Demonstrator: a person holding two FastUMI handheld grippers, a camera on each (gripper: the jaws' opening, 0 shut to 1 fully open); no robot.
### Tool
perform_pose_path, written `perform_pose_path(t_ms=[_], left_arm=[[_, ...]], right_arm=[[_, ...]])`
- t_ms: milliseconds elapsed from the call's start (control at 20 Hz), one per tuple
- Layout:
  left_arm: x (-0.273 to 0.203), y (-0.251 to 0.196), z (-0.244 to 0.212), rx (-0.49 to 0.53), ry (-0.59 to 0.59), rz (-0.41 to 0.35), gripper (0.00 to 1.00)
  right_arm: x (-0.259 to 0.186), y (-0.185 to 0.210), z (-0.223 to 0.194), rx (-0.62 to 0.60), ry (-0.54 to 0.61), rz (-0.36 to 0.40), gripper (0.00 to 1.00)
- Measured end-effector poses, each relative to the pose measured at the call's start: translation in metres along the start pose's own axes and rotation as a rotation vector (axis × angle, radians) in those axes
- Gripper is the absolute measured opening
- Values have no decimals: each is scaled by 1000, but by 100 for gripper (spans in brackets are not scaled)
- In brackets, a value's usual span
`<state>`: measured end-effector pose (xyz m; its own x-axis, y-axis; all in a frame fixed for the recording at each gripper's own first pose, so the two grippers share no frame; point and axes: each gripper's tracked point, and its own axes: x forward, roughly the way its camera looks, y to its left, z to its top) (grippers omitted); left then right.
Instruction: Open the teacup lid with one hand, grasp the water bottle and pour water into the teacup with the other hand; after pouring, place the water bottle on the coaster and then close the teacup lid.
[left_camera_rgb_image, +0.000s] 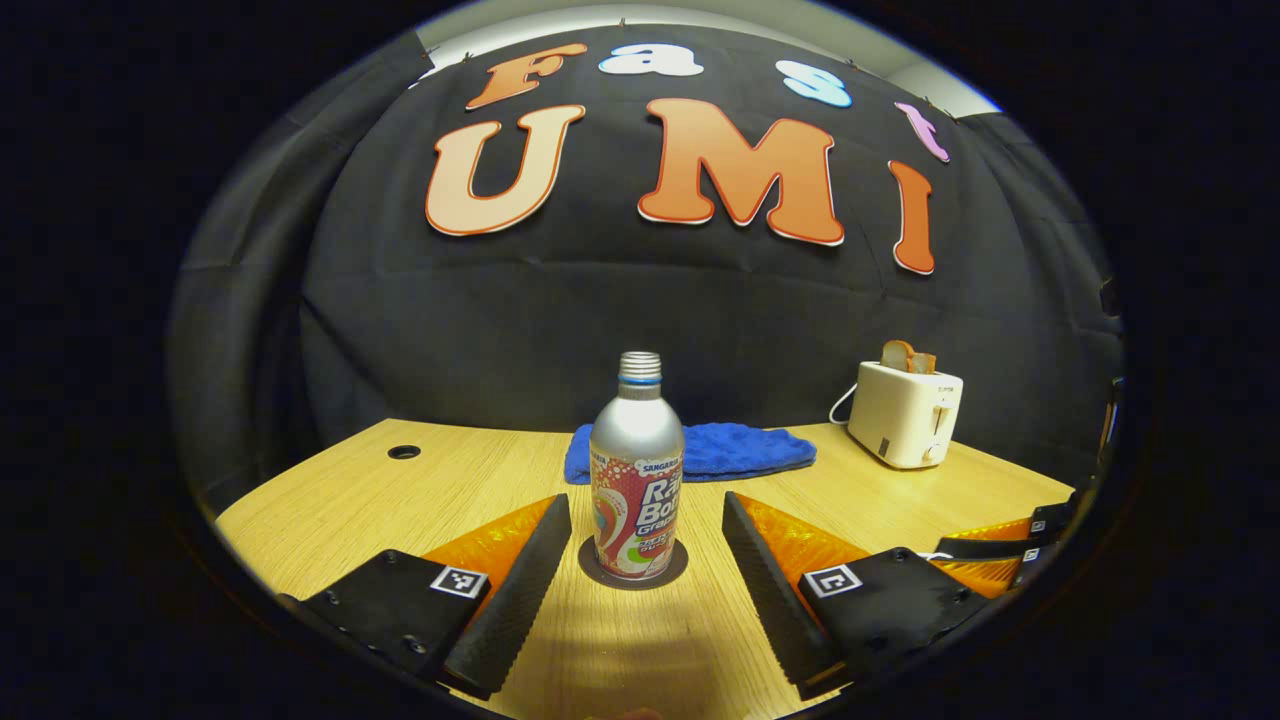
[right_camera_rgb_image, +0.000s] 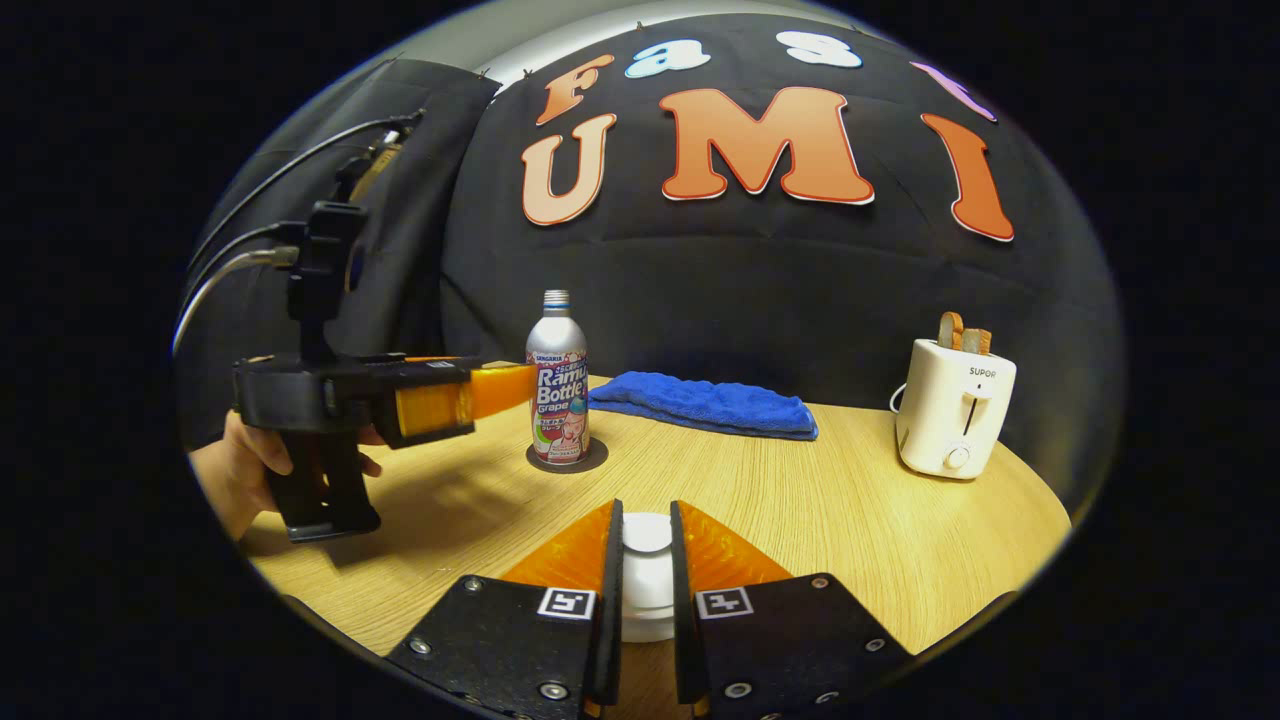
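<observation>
Between the wide-spread left tool (left_camera_rgb_image: 645, 545) fingers stands the water bottle (left_camera_rgb_image: 637, 470) on its coaster (left_camera_rgb_image: 633, 577); right tool (right_camera_rgb_image: 646, 560) clamps the teacup lid (right_camera_rgb_image: 647, 532). Off-centre closure risks toppling the bottle.

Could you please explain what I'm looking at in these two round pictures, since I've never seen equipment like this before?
There's no robot here: a person holds a two-finger tool in each hand, and a fisheye camera rides on each, looking forward past its own fingers.

In the left gripper view, the left tool is open, its black pads on either side of the water bottle but not touching it. The bottle stands upright, without a cap, on a dark round coaster.

In the right gripper view, the right tool is closed on the white teacup lid. Farther off, the same view shows the left tool and the hand holding it.

On the wooden table also lie a blue towel and a white toaster with bread in its slots.
</observation>
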<state>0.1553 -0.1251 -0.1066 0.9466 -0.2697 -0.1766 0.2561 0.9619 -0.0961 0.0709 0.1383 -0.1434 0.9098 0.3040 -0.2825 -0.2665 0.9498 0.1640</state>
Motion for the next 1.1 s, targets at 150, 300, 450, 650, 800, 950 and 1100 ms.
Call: perform_pose_path(t_ms=[150, 300, 450, 650, 800, 950, 1100], left_arm=[[-14, -5, 18, -16, -47, -5, 99], [-30, -5, 32, -29, -88, 10, 99], [-45, -6, 49, -25, -128, 21, 99], [-66, -10, 74, -22, -182, 32, 99], [-81, -17, 92, -24, -216, 33, 95], [-100, -21, 106, -16, -251, 53, 99], [-118, -23, 110, -18, -270, 62, 97]], right_arm=[[-4, 3, -1, -11, 7, 14, 28], [-11, 3, 6, -9, -4, 11, 40], [-25, 2, 28, -22, -63, 3, 52], [-46, -7, 63, -36, -152, -23, 58], [-65, -20, 91, -47, -222, -60, 61], [-85, -38, 104, -52, -258, -110, 65], [-103, -57, 115, -58, -299, -171, 74]])
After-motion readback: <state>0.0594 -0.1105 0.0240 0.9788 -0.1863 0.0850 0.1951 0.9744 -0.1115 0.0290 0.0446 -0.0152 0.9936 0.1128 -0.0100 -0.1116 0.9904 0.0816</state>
